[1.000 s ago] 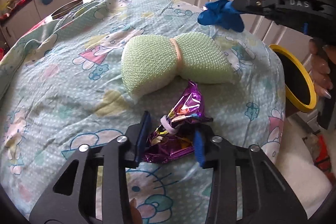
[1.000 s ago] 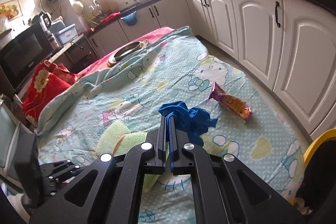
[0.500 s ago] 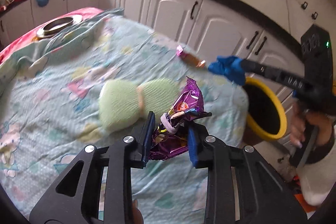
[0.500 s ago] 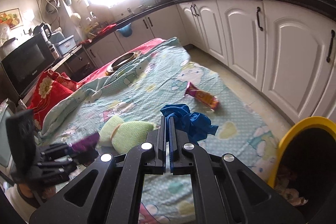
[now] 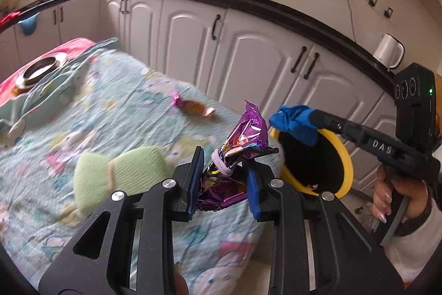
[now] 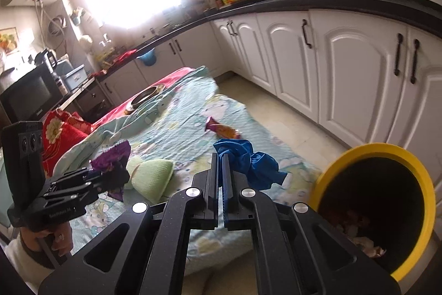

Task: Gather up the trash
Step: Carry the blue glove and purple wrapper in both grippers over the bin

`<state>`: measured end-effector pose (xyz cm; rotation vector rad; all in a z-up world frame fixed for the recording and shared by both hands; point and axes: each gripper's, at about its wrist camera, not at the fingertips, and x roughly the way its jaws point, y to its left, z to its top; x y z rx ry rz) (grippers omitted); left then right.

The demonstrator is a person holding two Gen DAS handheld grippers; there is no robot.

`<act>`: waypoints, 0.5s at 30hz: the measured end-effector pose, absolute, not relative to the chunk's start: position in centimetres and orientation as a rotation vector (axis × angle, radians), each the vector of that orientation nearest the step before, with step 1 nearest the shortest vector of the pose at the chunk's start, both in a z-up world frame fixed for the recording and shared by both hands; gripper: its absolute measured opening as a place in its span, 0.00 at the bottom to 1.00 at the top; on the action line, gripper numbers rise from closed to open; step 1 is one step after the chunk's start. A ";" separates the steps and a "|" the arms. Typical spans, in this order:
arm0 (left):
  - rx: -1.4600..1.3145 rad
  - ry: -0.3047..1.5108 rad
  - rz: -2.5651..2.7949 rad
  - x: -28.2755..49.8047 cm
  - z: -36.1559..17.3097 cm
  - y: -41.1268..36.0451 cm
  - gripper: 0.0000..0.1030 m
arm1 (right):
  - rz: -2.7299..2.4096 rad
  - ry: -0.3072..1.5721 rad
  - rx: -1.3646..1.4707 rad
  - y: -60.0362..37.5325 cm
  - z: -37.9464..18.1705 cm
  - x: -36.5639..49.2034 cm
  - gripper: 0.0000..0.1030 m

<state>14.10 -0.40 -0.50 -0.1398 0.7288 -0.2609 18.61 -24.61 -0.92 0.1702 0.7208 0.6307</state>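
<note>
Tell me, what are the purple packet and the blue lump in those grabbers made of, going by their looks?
The purple packet in the left gripper looks like metallised plastic foil: glossy, sharply creased, with bright glints and a jagged sealed edge. The blue lump in the right gripper looks like soft, matte, limp stuff, maybe thin rubber like a glove or cloth; its folds droop without shine.

A cartoon-print sheet (image 5: 116, 129) covered the bed. On it lay a green mesh sponge (image 5: 118, 173) cinched by a band, and far beyond the sponge sat a metal ring dish (image 5: 38, 71) on red cloth. White cabinets (image 5: 248, 57) under a black worktop (image 6: 317, 0) ran beside the bed, a white kettle (image 5: 388, 50) standing on top.
</note>
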 end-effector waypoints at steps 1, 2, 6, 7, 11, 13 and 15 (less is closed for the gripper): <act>-0.132 0.724 -0.271 14.3 -0.3 -1.0 0.21 | 0.618 0.718 0.172 -25.3 -0.9 18.5 0.02; -0.124 0.721 -0.282 14.4 -0.2 -1.6 0.21 | 0.609 0.715 0.174 -25.7 -0.9 18.3 0.02; -0.101 0.714 -0.314 14.9 0.1 -3.5 0.21 | 0.565 0.712 0.203 -28.0 -1.2 18.0 0.02; -0.097 0.713 -0.322 15.1 0.1 -4.1 0.21 | 0.554 0.711 0.211 -28.6 -1.2 17.9 0.02; -0.089 0.700 -0.343 15.8 0.5 -5.9 0.21 | 0.515 0.703 0.236 -30.6 -1.2 17.9 0.02; -0.081 0.698 -0.355 16.1 0.5 -6.8 0.21 | 0.490 0.697 0.251 -31.9 -1.2 17.8 0.02; -0.075 0.697 -0.369 16.3 0.5 -7.6 0.21 | 0.470 0.693 0.265 -33.0 -1.3 17.8 0.02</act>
